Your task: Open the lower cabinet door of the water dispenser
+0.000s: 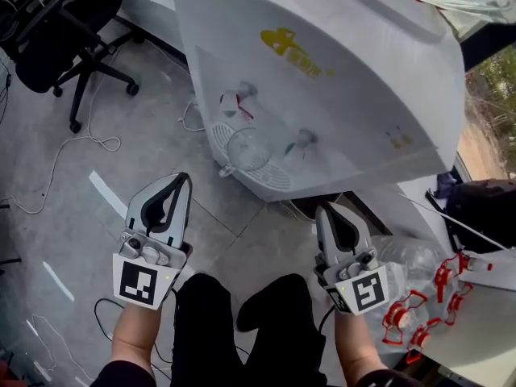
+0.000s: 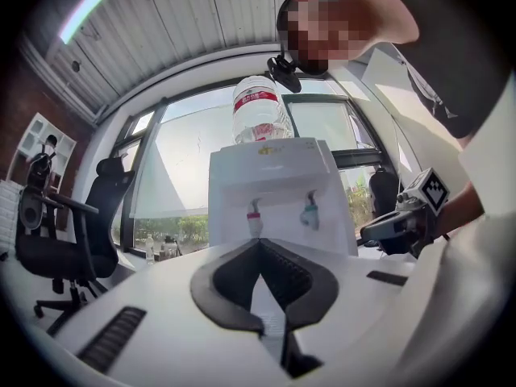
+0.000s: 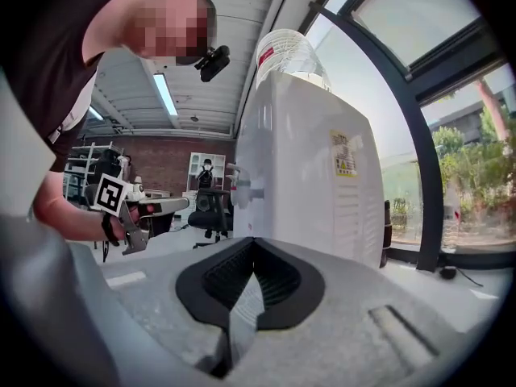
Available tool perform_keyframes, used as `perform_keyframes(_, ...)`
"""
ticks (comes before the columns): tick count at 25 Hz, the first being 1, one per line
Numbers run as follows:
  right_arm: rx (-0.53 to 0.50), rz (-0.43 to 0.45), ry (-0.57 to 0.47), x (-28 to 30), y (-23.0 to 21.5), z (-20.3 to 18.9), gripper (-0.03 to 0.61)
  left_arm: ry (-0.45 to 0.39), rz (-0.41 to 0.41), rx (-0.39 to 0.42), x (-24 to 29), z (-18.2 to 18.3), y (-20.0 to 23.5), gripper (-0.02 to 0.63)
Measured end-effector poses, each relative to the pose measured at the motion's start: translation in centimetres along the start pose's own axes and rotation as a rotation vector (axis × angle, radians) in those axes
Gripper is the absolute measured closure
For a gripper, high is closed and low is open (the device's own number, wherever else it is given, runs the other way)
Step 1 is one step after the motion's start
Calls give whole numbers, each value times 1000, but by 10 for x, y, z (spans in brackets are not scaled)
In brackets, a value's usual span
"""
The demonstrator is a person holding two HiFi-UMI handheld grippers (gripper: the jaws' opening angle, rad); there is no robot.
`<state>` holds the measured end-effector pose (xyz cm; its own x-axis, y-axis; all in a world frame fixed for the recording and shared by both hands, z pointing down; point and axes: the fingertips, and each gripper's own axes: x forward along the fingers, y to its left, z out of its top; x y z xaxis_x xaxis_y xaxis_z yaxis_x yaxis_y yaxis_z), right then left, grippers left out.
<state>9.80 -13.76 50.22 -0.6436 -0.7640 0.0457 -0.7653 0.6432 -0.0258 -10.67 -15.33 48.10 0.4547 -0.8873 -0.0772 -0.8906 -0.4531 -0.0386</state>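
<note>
Left tool [image 1: 181, 182] and right tool [image 1: 326, 210] pinched closed, empty, water dispenser [image 1: 339, 95] upright, taps [image 1: 235, 100] facing them.

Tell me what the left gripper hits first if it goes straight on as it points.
Probably the water dispenser, on its white front just below the taps; nothing shows in between, though depth is unclear.
</note>
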Motion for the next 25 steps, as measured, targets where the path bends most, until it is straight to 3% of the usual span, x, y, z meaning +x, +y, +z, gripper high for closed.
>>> perform_keyframes(7, -37, -71, -11, 2, -25, -57, 574, -25, 0, 5, 12, -61, 16, 607)
perform_keyframes(10, -54, -101, -51, -1, -28, -67, 574, -49, -10, 18, 17, -76, 18, 607)
perform_keyframes(15, -66, -139, -34, -8, -32, -102, 574, -86, -17, 34, 18, -97, 20, 607)
perform_keyframes(25, -9, -135, -34, 7, -27, -139, 574, -28, -23, 42, 3, -133, 20, 607)
